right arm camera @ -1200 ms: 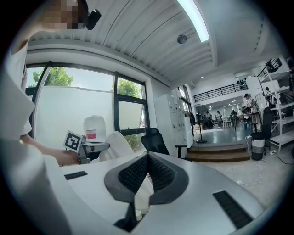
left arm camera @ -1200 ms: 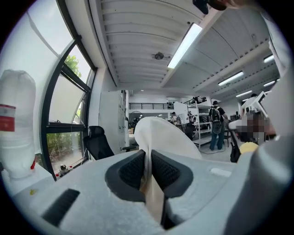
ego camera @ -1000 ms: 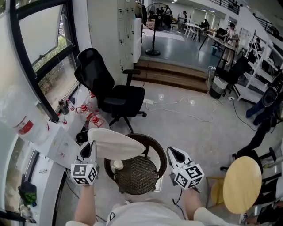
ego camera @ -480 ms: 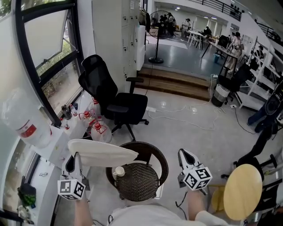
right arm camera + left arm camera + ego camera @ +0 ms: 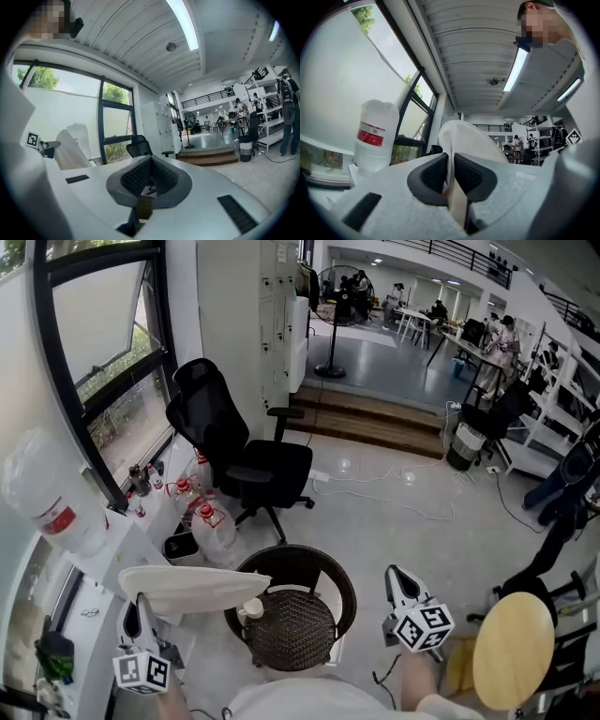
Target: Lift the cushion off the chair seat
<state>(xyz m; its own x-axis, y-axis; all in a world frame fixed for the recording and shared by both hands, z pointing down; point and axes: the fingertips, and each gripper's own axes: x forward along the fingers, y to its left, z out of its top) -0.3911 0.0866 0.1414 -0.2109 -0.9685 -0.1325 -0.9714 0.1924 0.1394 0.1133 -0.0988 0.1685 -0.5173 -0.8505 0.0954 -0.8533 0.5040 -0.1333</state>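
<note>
- Already the cushion (image 5: 202, 585) is up off the seat; a pale flat oval, it hangs roughly level to the left of the chair (image 5: 302, 559), its right end overlapping the chair's left rim in the head view
- Its near edge sits between the pads of the left gripper (image 5: 141, 607); the left gripper view shows both jaws pressed together on that thin edge, with the rest of the cushion standing out beyond them
- By my reckoning the lift itself is as good as done, and what is left is to carry it clear; since it is pinched at one edge only, the far end may well droop or swing, so the clamp should hold firm and the wrist stay level
- A small pale cup-like thing (image 5: 251, 606) stands on the woven seat by the left rim, under the cushion's right end; any lowering there could knock it, so it seems better to keep the cushion high and take it away to the side
- The right gripper (image 5: 396, 574) hovers to the right of the chair, well apart from the cushion; its jaws are closed on nothing
- The seat is a round dark weave inside a brown hoop, bare apart from the cup
- To the left runs a white ledge (image 5: 112, 554) under a tall window, with a big water bottle (image 5: 52, 493) on it
- Beyond are a black office chair (image 5: 246, 451), water jugs (image 5: 211, 519) on the pale floor, a round wooden top (image 5: 514, 636) at the right, and a standing fan (image 5: 333, 301) in the open hall behind
</note>
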